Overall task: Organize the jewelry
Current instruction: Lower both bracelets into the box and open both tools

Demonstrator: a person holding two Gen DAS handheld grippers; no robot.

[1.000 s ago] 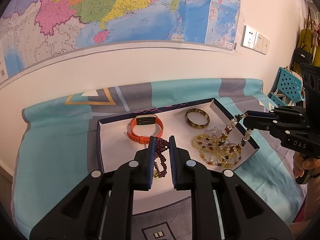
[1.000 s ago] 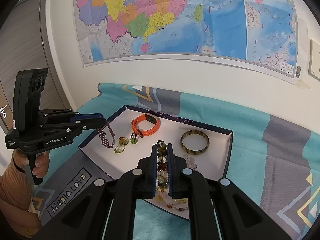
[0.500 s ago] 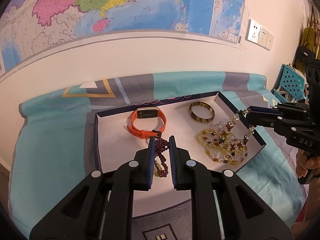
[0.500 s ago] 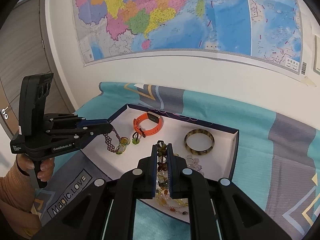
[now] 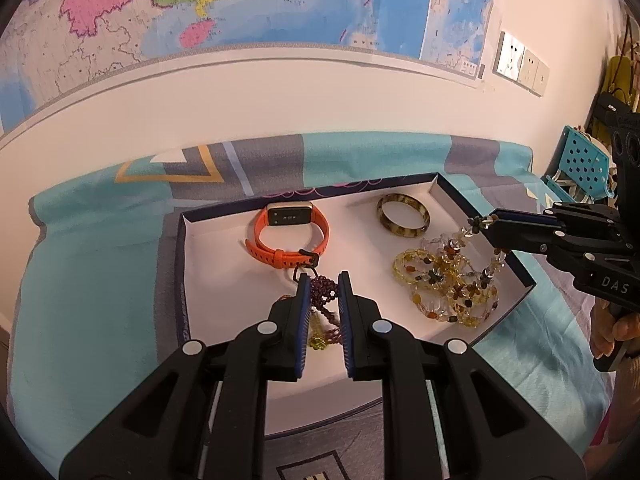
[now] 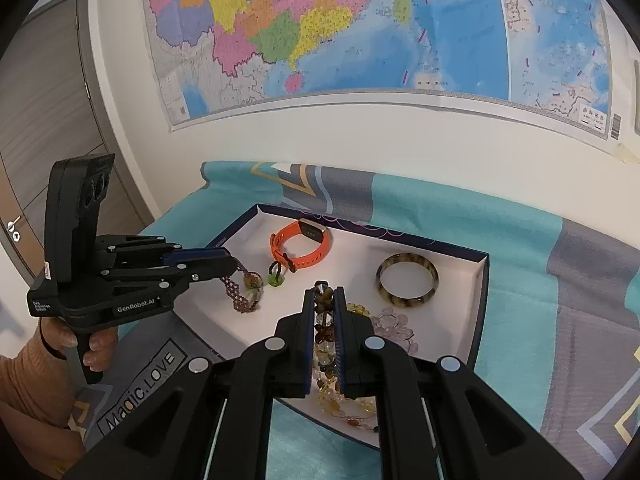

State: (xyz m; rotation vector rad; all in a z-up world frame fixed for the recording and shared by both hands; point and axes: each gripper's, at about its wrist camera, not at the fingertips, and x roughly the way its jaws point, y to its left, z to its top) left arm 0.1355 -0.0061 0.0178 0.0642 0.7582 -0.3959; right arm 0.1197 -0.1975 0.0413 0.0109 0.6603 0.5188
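Observation:
A white-lined box (image 5: 208,280) with dark rim (image 6: 482,280) holds an orange watch (image 5: 288,236) (image 6: 304,244), a tortoiseshell bangle (image 5: 403,221) (image 6: 406,284) and a pile of amber beads (image 5: 444,288). My left gripper (image 5: 323,280) (image 6: 234,258) is shut on a purple beaded bracelet (image 5: 325,292) (image 6: 240,296), whose lower end rests on the box floor. My right gripper (image 6: 324,292) (image 5: 486,224) is shut on an amber and clear bead strand (image 6: 323,320) (image 5: 470,228) that hangs down into the pile.
The box lies on a teal and grey cloth (image 5: 92,280) (image 6: 520,320) against a white wall with a map (image 5: 240,0). A small green bead charm (image 6: 276,278) lies in the box by the watch. A blue perforated basket (image 5: 584,164) stands far right.
Both grippers have lowered toward the box with their strands. The purple bracelet now reaches the box floor, and more of the amber strand lies on the pile.

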